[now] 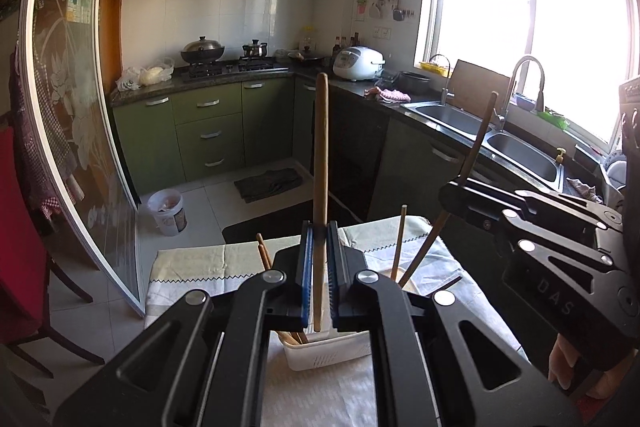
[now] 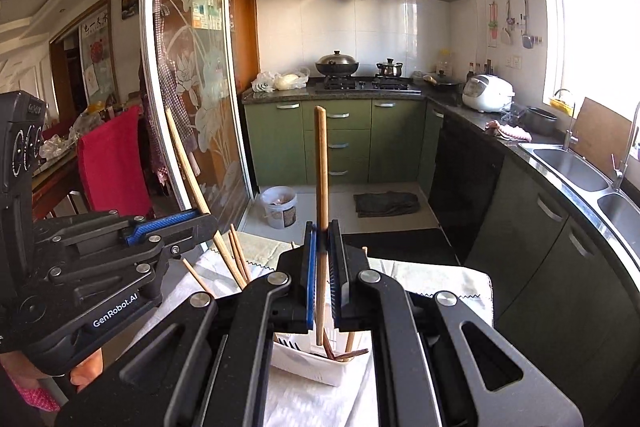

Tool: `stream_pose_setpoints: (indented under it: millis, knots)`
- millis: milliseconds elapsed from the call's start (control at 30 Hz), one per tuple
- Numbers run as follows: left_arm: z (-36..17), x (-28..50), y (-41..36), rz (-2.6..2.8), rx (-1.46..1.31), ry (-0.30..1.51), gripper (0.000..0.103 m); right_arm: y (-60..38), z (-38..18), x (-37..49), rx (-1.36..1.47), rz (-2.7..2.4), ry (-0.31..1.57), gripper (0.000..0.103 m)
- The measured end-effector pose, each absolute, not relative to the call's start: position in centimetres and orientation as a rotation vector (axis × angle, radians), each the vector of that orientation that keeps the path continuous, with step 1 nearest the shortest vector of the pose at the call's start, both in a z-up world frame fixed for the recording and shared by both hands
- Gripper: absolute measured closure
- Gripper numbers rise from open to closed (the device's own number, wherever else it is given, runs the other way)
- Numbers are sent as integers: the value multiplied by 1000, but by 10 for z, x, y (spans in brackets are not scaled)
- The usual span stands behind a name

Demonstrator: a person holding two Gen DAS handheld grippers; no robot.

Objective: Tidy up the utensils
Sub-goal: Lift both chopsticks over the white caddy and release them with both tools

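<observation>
My left gripper point(image 1: 319, 231) is shut on a long wooden utensil handle point(image 1: 321, 147) that stands upright, its lower end inside a white slotted utensil basket point(image 1: 328, 351) on the cloth-covered table point(image 1: 192, 263). My right gripper point(image 2: 321, 233) is shut on another upright wooden handle point(image 2: 321, 163), its lower end in the same basket point(image 2: 312, 367). Several wooden chopsticks point(image 1: 400, 243) stand in the basket. The right gripper shows in the left wrist view point(image 1: 452, 193), and the left gripper shows in the right wrist view point(image 2: 200, 223).
The table stands at the kitchen doorway. A glass sliding door point(image 2: 192, 87) is on the left, green cabinets point(image 1: 208, 135) and a stove point(image 1: 228, 67) behind, a double sink point(image 1: 452, 115) along the right counter. A white bucket point(image 1: 168, 211) and a dark mat point(image 1: 268, 183) lie on the floor.
</observation>
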State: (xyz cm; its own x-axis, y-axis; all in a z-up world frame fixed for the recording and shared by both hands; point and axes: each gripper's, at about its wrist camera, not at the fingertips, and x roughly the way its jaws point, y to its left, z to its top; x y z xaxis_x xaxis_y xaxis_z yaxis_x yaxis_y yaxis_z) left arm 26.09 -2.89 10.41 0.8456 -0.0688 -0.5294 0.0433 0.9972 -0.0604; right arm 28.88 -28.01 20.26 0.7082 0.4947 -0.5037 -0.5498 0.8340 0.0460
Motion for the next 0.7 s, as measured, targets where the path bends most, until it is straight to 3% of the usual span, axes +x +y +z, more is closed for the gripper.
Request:
stream_pose_setpoints:
  millis: [333,400,467,533,567,633,700]
  knots:
    - [56,279,-25,-55,-22,661,95,-268,155,313,-149,562,592,96]
    - [53,279,-25,-60,-14,664,75,-268,153,310,-146,559,586,89]
    - [52,275,-26,-57,-12,655,67,-270,157,304,-139,564,573,88]
    - [56,269,-25,-51,-12,637,66,-274,165,293,-126,580,549,88]
    - [59,264,-24,-51,-19,628,61,-279,169,285,-121,587,532,86]
    - [68,250,-21,-53,-43,602,42,-287,179,265,-111,602,497,82]
    - [76,228,-17,-46,-56,558,34,-300,185,239,-102,607,462,77]
